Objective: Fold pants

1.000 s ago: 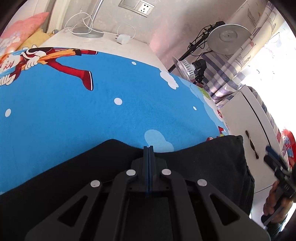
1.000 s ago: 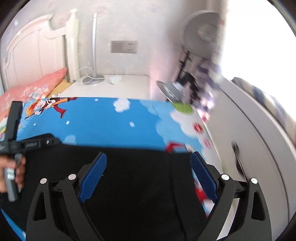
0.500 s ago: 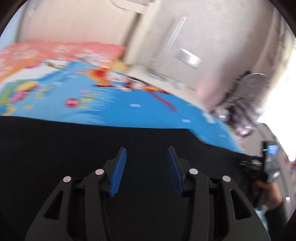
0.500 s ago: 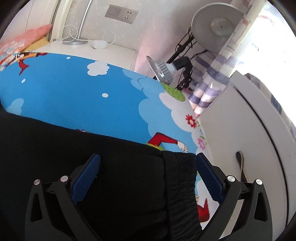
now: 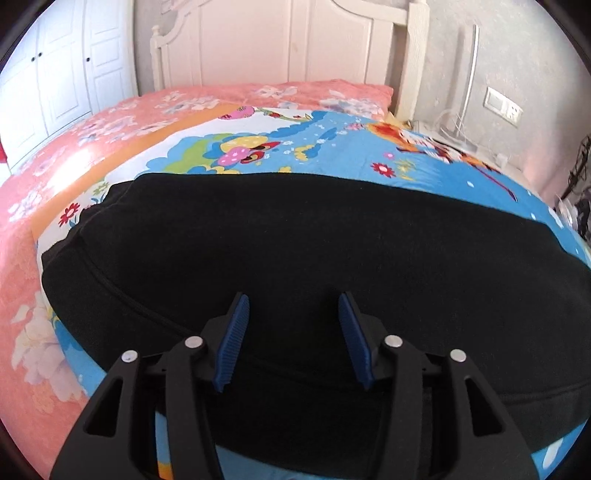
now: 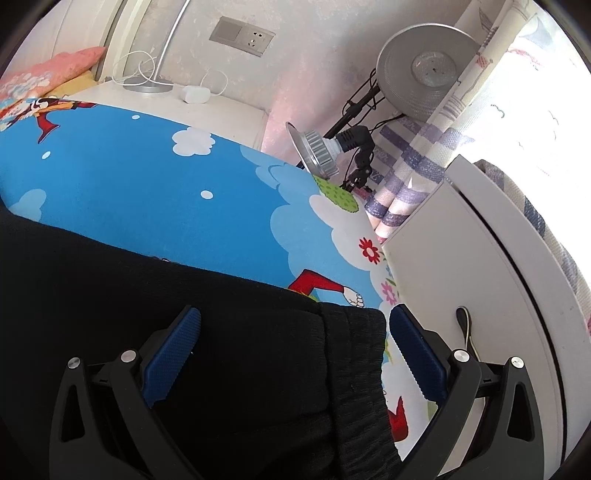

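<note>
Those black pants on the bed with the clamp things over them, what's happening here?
A person is folding black pants on a bed with a cartoon-print sheet, using a handheld two-finger gripper in each hand. At this moment neither grips the fabric: the left gripper is open above the middle of the pants, and the right gripper is open wide over the ribbed waistband at the bed's edge, beside a white cabinet.

Left wrist view sits low and close over the black pants (image 5: 314, 258) on the bed (image 5: 110, 147), facing the headboard (image 5: 280, 40). Right wrist view, equally close, faces the wall socket (image 6: 242, 35) and white cabinet (image 6: 461, 266). Both share pants and blue sheet (image 6: 147, 184).
</note>
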